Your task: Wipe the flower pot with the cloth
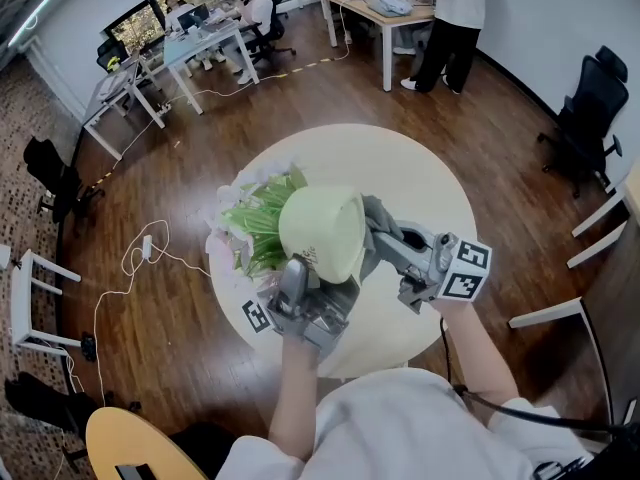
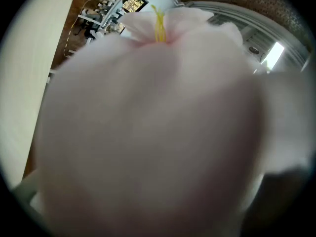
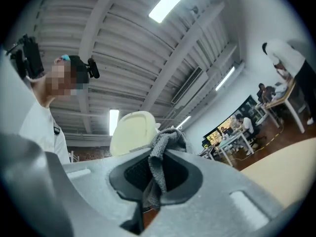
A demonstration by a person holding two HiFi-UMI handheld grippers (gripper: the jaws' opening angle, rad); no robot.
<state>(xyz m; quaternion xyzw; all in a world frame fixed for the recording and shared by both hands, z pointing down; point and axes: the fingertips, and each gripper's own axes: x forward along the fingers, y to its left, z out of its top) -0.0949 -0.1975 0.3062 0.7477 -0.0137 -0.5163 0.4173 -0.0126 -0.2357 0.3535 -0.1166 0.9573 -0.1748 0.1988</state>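
A pale cream flower pot (image 1: 322, 233) is held up tilted over the round table (image 1: 420, 178), its base towards me. Green leaves (image 1: 252, 223) and white flowers spill out to the left. My left gripper (image 1: 320, 278) grips the pot from below. In the left gripper view the blurred pot (image 2: 148, 132) fills the frame and hides the jaws, with a pink-white flower (image 2: 163, 21) at the top. My right gripper (image 1: 388, 240) is shut on a grey cloth (image 1: 378, 216) that lies against the pot's right side. In the right gripper view the cloth (image 3: 165, 142) is pinched between the jaws (image 3: 153, 177), with the pot (image 3: 131, 132) just behind.
The table stands on a wooden floor with a white cable (image 1: 130, 268) at the left. A yellow chair back (image 1: 130, 448) is at the bottom left. Desks with seated people (image 1: 250, 13) and a standing person (image 1: 450, 28) are at the far end. A black chair (image 1: 585, 118) stands at the right.
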